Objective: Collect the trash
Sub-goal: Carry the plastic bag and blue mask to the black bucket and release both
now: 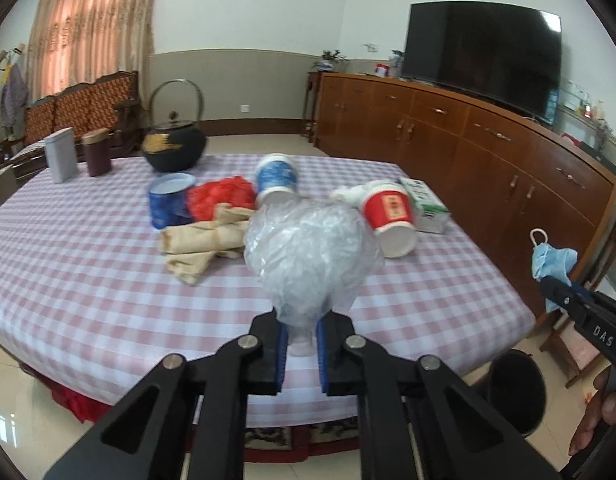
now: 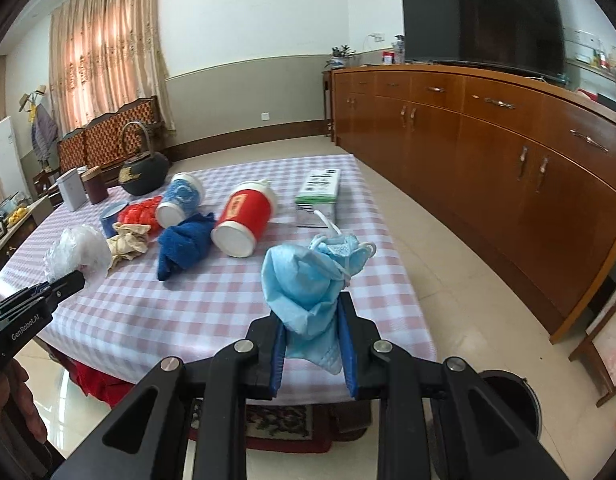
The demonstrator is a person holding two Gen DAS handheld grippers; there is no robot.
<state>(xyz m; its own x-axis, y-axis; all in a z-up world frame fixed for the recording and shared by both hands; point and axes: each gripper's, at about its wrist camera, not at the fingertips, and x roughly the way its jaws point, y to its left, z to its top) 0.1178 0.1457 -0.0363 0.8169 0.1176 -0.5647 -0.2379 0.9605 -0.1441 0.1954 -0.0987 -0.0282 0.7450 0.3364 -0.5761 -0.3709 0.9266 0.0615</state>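
Observation:
My left gripper (image 1: 300,326) is shut on a crumpled clear plastic bag (image 1: 312,256) and holds it above the near edge of the checked table (image 1: 88,264). My right gripper (image 2: 313,328) is shut on a crumpled blue face mask (image 2: 308,280), held above the table's near right corner; the mask also shows in the left wrist view (image 1: 552,264). On the table lie a red paper cup (image 2: 244,216), a blue-and-white cup (image 2: 180,200), a dark blue cup (image 1: 168,204), red net (image 1: 220,196), beige crumpled paper (image 1: 200,244), a blue cloth (image 2: 180,248) and a green-white carton (image 2: 320,196).
A black trash bin (image 2: 508,404) stands on the floor by the table's near right corner. A black kettle (image 1: 174,148), a grey tin (image 1: 61,160) and a brown canister (image 1: 97,152) stand at the table's far side. A long wooden cabinet (image 2: 508,152) with a TV lines the right wall.

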